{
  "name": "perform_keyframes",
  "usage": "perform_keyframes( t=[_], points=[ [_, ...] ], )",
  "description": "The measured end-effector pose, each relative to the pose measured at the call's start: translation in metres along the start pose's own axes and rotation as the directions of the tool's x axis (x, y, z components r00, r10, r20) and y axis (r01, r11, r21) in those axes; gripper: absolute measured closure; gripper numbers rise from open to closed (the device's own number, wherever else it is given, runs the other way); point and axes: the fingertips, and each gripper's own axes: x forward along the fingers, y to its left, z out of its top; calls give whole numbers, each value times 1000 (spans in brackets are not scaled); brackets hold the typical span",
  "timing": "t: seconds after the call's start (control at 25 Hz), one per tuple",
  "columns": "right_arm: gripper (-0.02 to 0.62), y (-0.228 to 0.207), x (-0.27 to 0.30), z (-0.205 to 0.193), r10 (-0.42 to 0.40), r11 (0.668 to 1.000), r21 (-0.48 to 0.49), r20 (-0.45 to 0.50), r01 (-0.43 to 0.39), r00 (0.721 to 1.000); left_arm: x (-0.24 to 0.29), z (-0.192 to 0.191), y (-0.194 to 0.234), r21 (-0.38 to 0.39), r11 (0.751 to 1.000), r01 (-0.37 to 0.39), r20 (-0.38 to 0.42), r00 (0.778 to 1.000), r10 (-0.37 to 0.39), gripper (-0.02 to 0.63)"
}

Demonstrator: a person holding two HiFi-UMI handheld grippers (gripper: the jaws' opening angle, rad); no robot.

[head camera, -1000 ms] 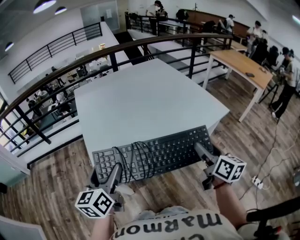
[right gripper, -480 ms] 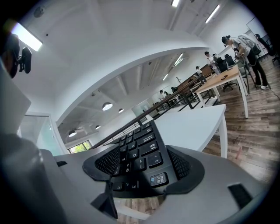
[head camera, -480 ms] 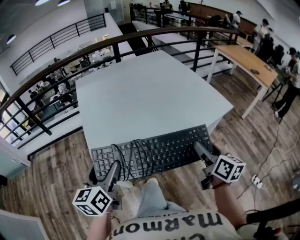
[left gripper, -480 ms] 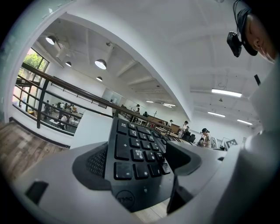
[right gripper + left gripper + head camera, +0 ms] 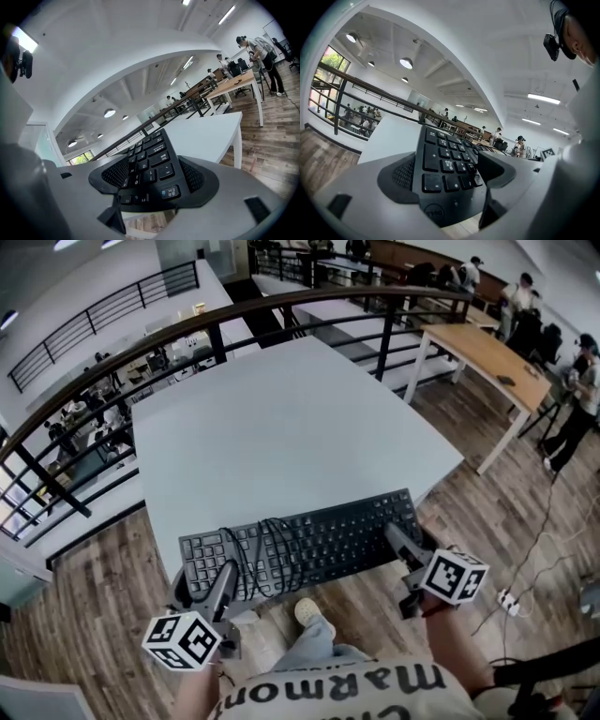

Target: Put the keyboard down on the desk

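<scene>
Black keyboard [image 5: 309, 545], pinched at each end by our left gripper [image 5: 223, 576] and right gripper [image 5: 398, 542], has edged over the tabletop [image 5: 281, 427]; we must still lower it.

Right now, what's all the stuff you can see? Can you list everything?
keyboard: one, black, held over the desk's near edge
cable: one, black, looped on the keyboard
desk: one, white, in the middle
railing: one, dark, beyond the desk
wooden table: one, tan, far right
people: several, far right and on the lower floor
floor: brown wood planks
shoe: one, pale, below the keyboard
left gripper: grey, fingers shut on the keyboard's left end
right gripper: grey, fingers shut on its right end
</scene>
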Motion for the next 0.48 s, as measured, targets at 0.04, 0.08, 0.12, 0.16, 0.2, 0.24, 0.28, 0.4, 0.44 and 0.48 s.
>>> perform_keyframes(
  t=[0.04, 0.08, 0.12, 0.16, 0.2, 0.24, 0.28, 0.4, 0.44, 0.48],
  points=[
    [285, -5, 5, 7, -9, 1000, 3, -1, 9, 1000, 11, 4, -3, 1, 1000, 3, -7, 1000, -3, 222],
    [285, -9, 10, 14, -16, 1000, 7, -2, 16, 1000, 21, 7, -5, 0, 1000, 6, -14, 1000, -6, 222],
    [285, -13, 15, 19, -20, 1000, 11, -2, 20, 1000, 30, 10, -7, 0, 1000, 8, -18, 1000, -8, 222],
    [285, -16, 21, 24, -26, 1000, 14, -3, 26, 1000, 38, 13, -7, -2, 1000, 10, -21, 1000, -10, 222],
    [285, -19, 26, 28, -33, 999, 14, -3, 33, 999, 47, 15, -7, -3, 1000, 13, -24, 1000, -13, 222],
    [285, -22, 32, 32, -38, 999, 14, -3, 38, 999, 56, 17, -6, -4, 1000, 16, -27, 1000, -16, 222],
    [285, -24, 39, 36, -42, 999, 15, -3, 42, 999, 65, 18, -5, -6, 1000, 20, -30, 999, -20, 222],
    [285, -35, 56, 43, -51, 999, 17, -10, 51, 999, 90, 19, -2, -17, 1000, 25, -42, 999, -26, 222],
    [285, -39, 61, 45, -51, 999, 16, -11, 51, 999, 97, 18, -2, -21, 999, 25, -46, 999, -26, 222],
    [285, -42, 66, 47, -54, 998, 16, -13, 54, 998, 104, 17, -1, -24, 999, 26, -49, 998, -27, 222]
  ],
)
